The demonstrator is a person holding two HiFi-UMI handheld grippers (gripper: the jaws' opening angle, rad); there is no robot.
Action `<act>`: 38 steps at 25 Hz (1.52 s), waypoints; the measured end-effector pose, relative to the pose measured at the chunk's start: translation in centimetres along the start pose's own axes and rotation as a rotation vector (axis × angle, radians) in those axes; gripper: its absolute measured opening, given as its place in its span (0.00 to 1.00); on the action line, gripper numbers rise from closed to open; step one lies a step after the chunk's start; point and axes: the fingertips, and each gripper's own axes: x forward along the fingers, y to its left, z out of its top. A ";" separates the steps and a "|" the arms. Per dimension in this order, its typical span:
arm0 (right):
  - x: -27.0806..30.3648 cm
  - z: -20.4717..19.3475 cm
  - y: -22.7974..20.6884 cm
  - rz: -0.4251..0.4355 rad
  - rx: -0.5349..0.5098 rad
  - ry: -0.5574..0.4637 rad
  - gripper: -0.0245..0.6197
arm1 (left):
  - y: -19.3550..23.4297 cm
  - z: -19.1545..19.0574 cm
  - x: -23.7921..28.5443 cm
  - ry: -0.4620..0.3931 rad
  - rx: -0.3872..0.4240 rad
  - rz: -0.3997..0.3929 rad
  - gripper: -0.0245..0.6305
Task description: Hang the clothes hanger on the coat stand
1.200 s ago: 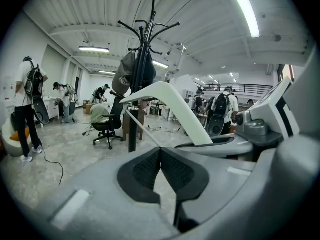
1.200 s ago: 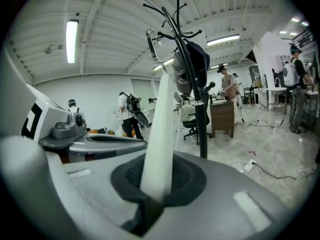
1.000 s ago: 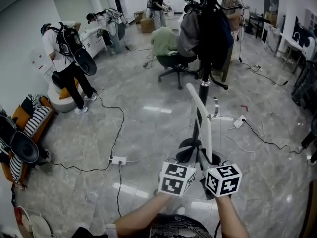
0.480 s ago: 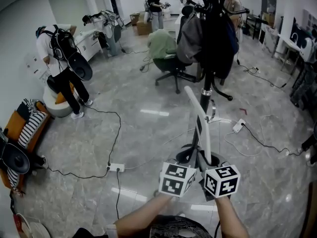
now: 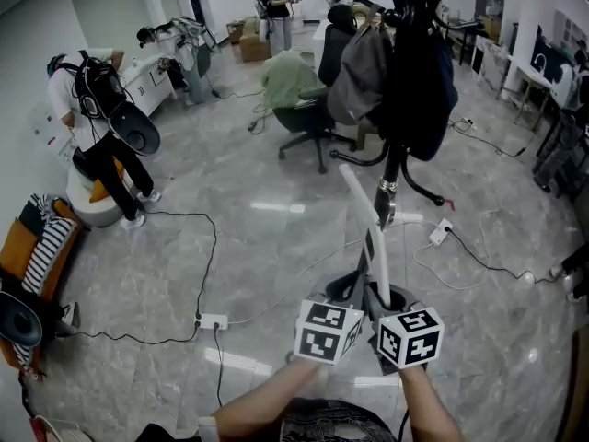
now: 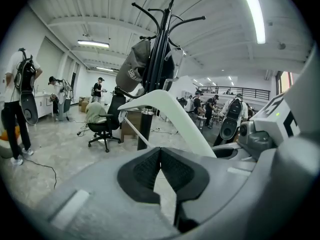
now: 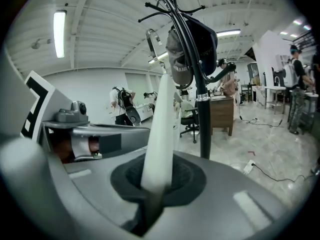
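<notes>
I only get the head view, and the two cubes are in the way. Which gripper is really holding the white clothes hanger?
Observer: The right gripper. Its own view shows its jaws closed on the white clothes hanger, which sticks up from between them.
Child: So what's the left one doing?
Observer: The left gripper has its jaws shut tip to tip with nothing between them. The hanger passes beyond them.
Child: My picture cuts off the stand's top. Any free hooks?
Observer: Yes. The left gripper view shows the coat stand ending in curved top hooks that are bare, above a grey garment.
</notes>
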 end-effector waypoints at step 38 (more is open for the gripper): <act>11.6 3.4 -3.5 -0.158 0.103 0.022 0.08 | 9.1 2.3 7.4 0.044 0.025 -0.164 0.04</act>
